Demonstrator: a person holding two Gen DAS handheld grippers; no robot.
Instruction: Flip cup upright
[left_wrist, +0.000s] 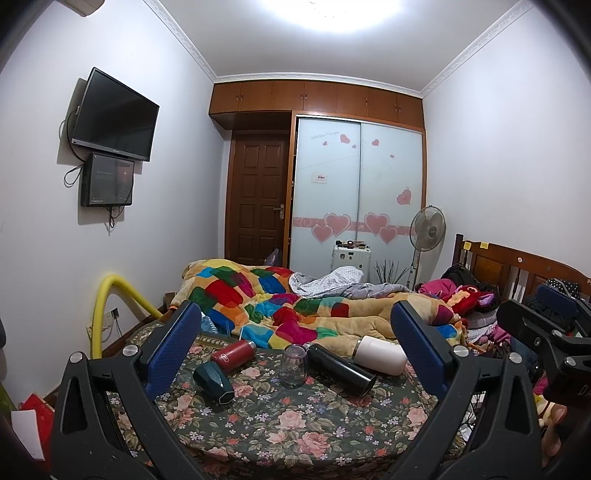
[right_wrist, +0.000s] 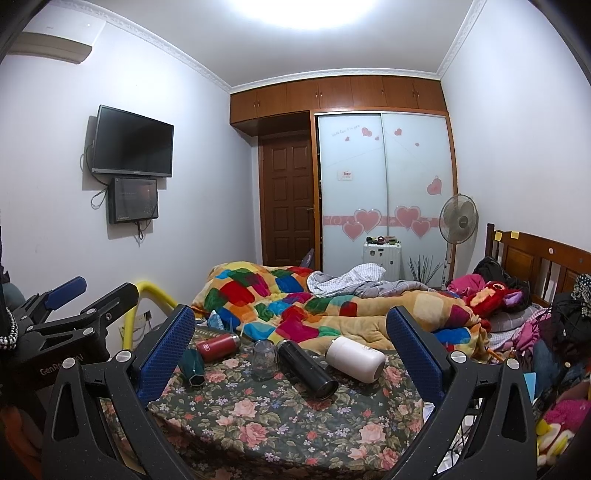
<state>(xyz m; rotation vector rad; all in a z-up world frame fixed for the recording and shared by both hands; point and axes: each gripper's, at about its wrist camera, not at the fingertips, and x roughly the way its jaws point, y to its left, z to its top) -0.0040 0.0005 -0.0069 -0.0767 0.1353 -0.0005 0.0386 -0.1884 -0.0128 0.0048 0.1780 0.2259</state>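
Several cups lie on a floral-covered surface (left_wrist: 295, 424). A clear plastic cup (left_wrist: 293, 366) stands mouth down in the middle; it also shows in the right wrist view (right_wrist: 264, 360). On their sides lie a red flask (left_wrist: 233, 354), a dark green faceted cup (left_wrist: 214, 382), a black flask (left_wrist: 341, 369) and a white cup (left_wrist: 380, 355). My left gripper (left_wrist: 295, 354) is open and empty, short of the cups. My right gripper (right_wrist: 291, 354) is open and empty, also short of them.
A patchwork quilt (left_wrist: 280, 306) is heaped on the bed behind the cups. A wooden headboard (left_wrist: 517, 266) with piled clothes is at the right. A yellow tube (left_wrist: 107, 291) arches at the left. The other gripper shows at each view's edge.
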